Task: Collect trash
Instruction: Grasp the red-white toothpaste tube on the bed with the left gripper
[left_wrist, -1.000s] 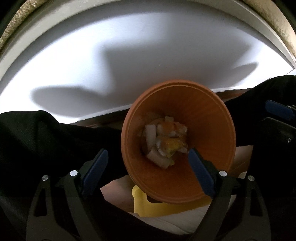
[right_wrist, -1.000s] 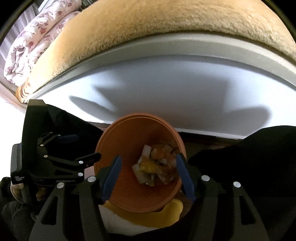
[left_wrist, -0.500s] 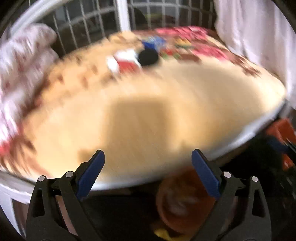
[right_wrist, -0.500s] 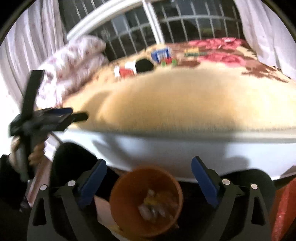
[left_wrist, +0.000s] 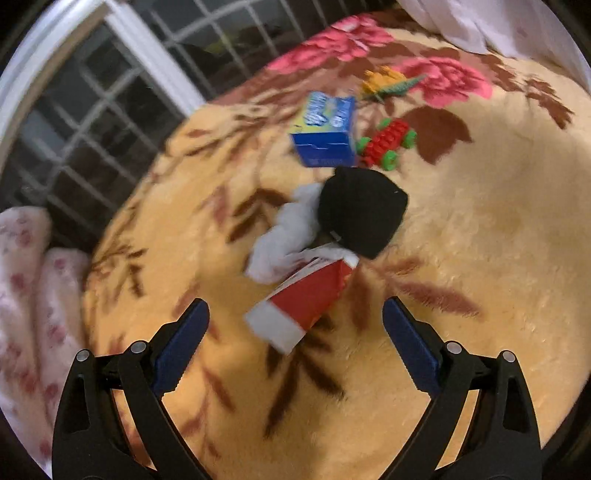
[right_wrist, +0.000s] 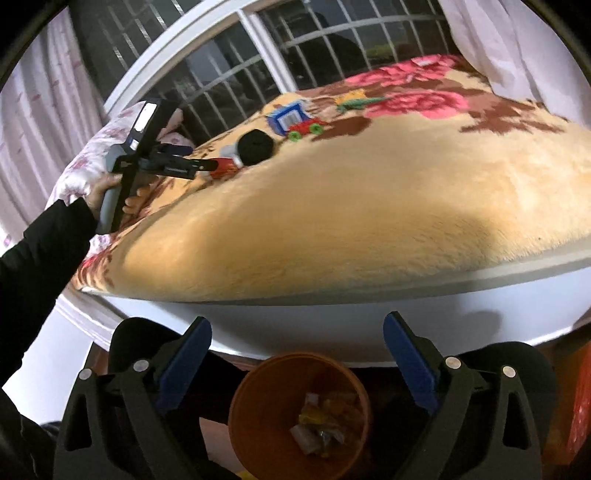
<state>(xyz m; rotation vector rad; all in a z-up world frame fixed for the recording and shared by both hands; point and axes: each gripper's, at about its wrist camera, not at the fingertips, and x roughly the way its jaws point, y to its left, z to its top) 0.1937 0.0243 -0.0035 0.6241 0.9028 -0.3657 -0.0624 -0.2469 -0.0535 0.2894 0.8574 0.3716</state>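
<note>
A red and white carton (left_wrist: 301, 304) lies on the yellow flowered blanket (left_wrist: 480, 258), next to a white crumpled tissue (left_wrist: 284, 236) and a black cloth lump (left_wrist: 364, 210). My left gripper (left_wrist: 295, 350) is open and hovers just short of the carton. My right gripper (right_wrist: 297, 360) is open and empty, held above the orange bin (right_wrist: 299, 410), which holds scraps of trash. The left gripper also shows in the right wrist view (right_wrist: 207, 168), reaching over the bed toward the carton (right_wrist: 225, 166).
A blue box (left_wrist: 325, 133), a red and green toy (left_wrist: 386, 142) and a yellow and green toy (left_wrist: 388, 81) lie farther back on the bed. A flowered pillow (left_wrist: 26, 295) is at the left. A barred window (right_wrist: 295, 55) stands behind the bed.
Both grippers rose from over the orange bin. The left one swung out over the bed toward the carton. The right one stays above the bin, now looking across the bed.
</note>
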